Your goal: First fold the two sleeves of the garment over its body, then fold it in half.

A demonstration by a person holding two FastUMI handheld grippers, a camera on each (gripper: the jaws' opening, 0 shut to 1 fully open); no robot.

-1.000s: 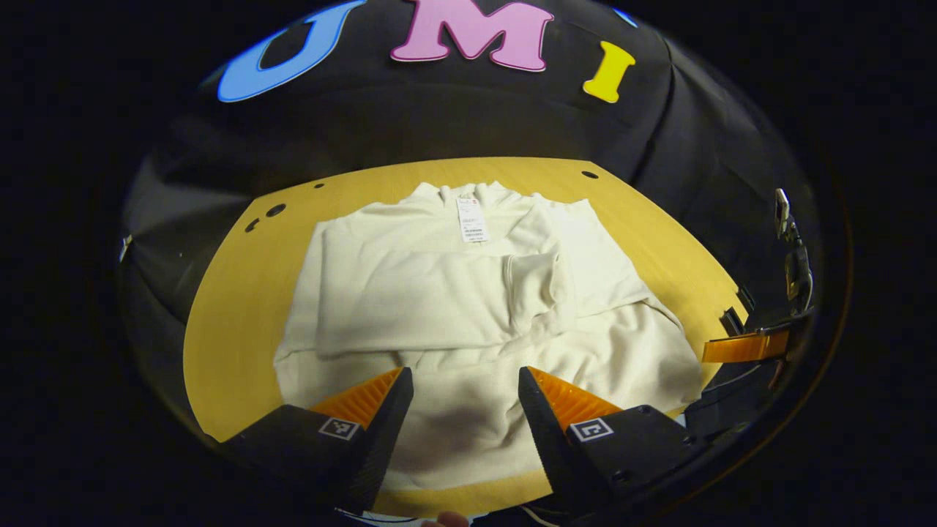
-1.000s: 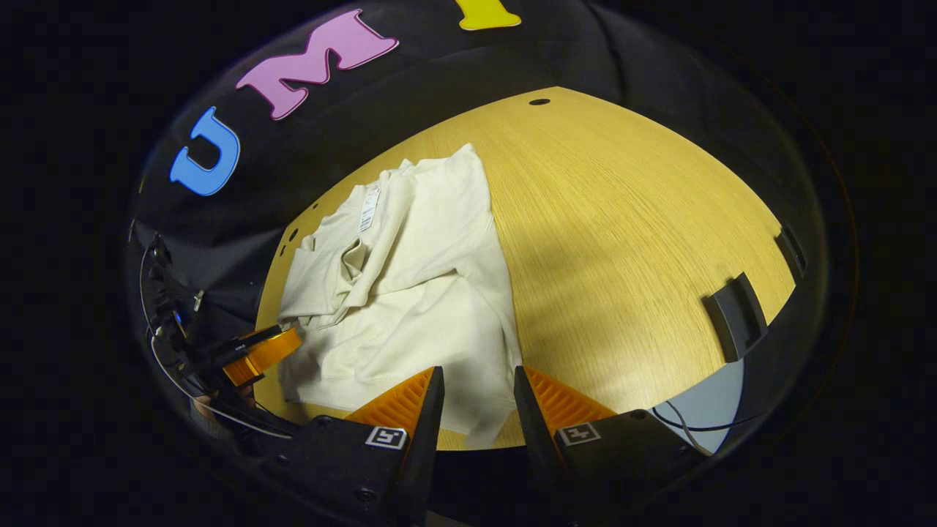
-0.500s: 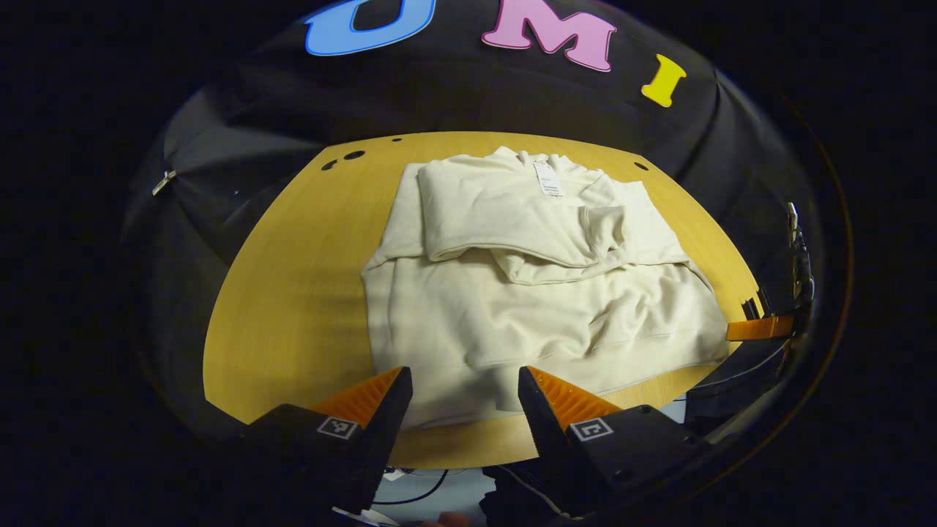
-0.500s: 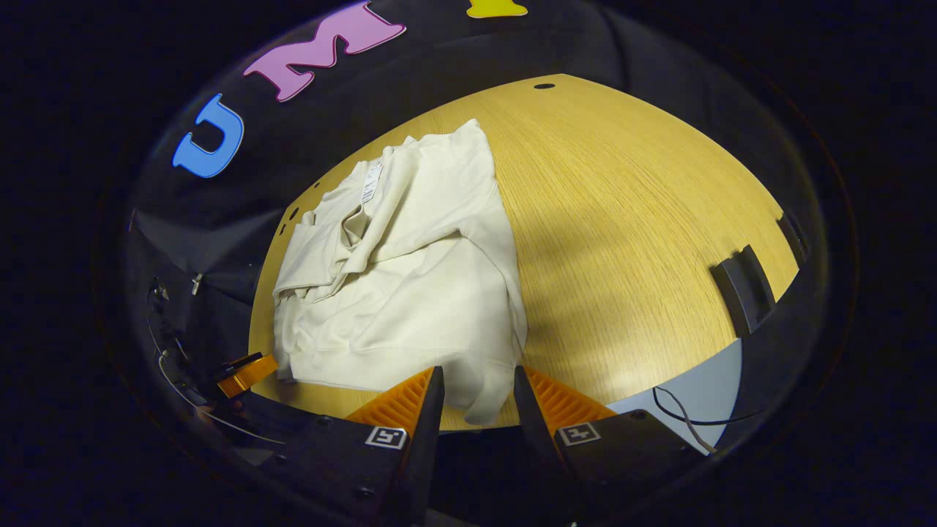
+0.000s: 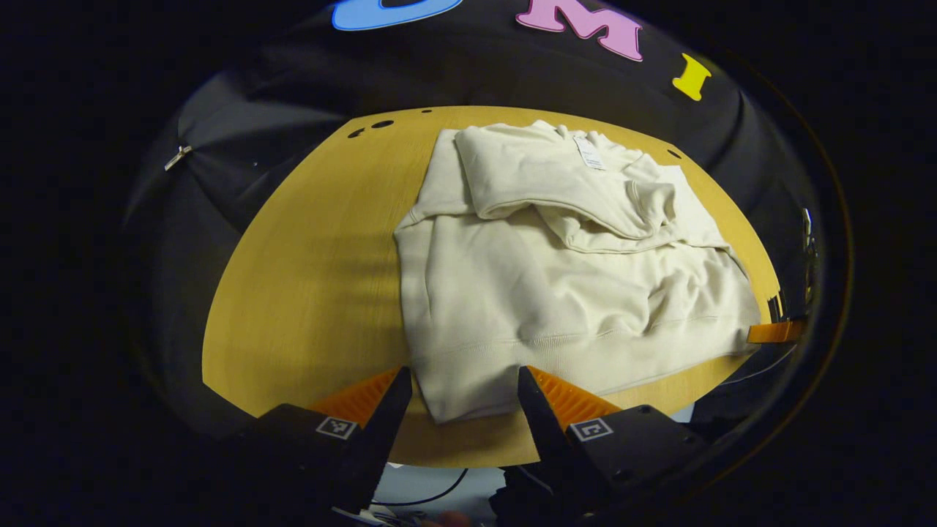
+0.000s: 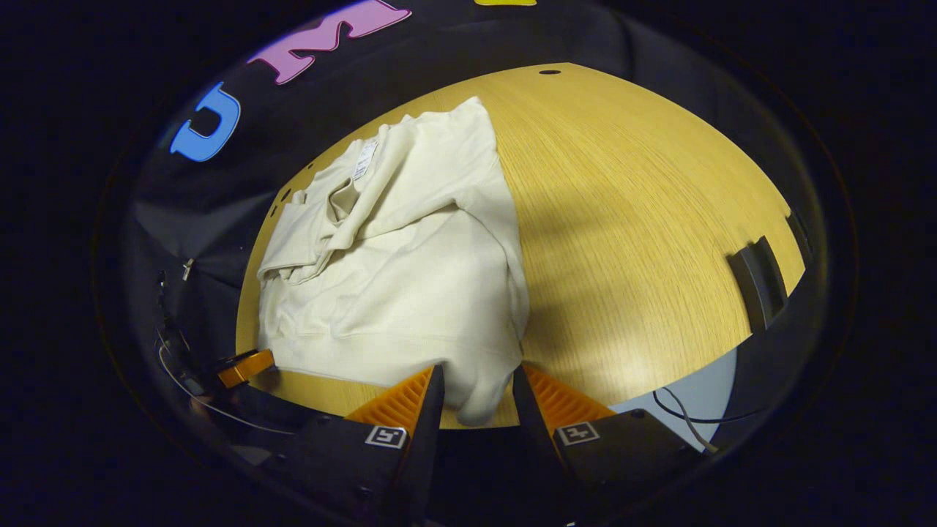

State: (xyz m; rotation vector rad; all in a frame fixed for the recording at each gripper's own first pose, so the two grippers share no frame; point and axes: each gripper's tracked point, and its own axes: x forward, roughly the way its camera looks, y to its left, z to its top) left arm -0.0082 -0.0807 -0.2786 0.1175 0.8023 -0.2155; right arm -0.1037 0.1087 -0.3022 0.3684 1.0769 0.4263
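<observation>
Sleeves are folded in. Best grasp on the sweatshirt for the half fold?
Take the sweatshirt by its hem corners, coming from the near table edge. Each corner lies loose between an open gripper's fingers: left gripper, right gripper. Collar is far, so the hem likely lifts over easily.

A cream garment (image 6: 395,278) lies on the wooden surface (image 6: 629,219), both sleeves folded across its upper body and a white tag (image 6: 361,159) at the far collar. The right hand-held gripper (image 6: 476,399) hangs over the near edge, its fingers parted on either side of the garment's near right hem corner. The left hand-held gripper (image 6: 245,366) sits at the near left corner. A dark bracket (image 6: 758,282) stands at the surface's right edge.
</observation>
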